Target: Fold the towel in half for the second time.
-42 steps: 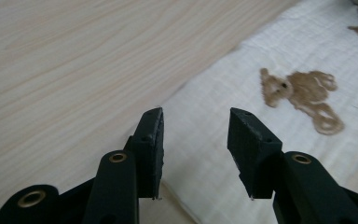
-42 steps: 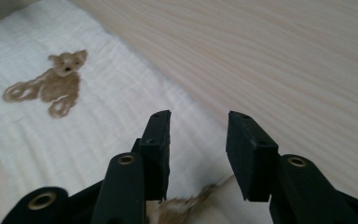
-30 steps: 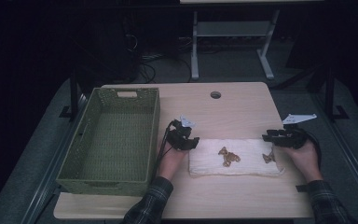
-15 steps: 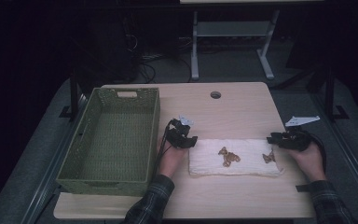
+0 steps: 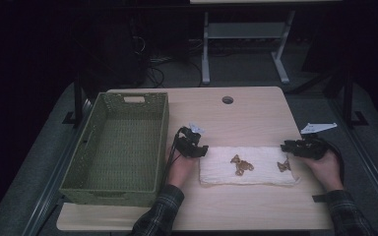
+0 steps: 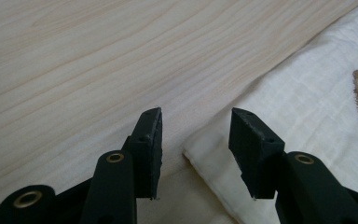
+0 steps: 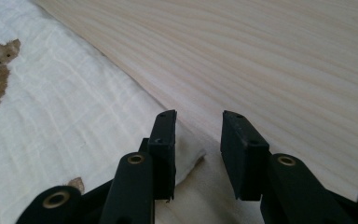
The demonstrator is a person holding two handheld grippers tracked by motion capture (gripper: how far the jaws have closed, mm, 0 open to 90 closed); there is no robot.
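Low over the table, left gripper [image 5: 200, 149] spread at the cloth's [image 5: 256, 169] left corner, right gripper [image 5: 288, 147] spread at its right corner.

Left black two-jaw gripper [image 5: 199, 148]: held low in the left hand [image 5: 180, 168], forearm in a plaid sleeve entering from below; jaws parted, tips angled down, seen from behind in the left gripper view [image 6: 195, 135]. Right black two-jaw gripper [image 5: 289, 146]: held in the right hand [image 5: 325, 168], pointing toward the left one; jaws parted with a narrower gap [image 7: 198, 135], tips low.
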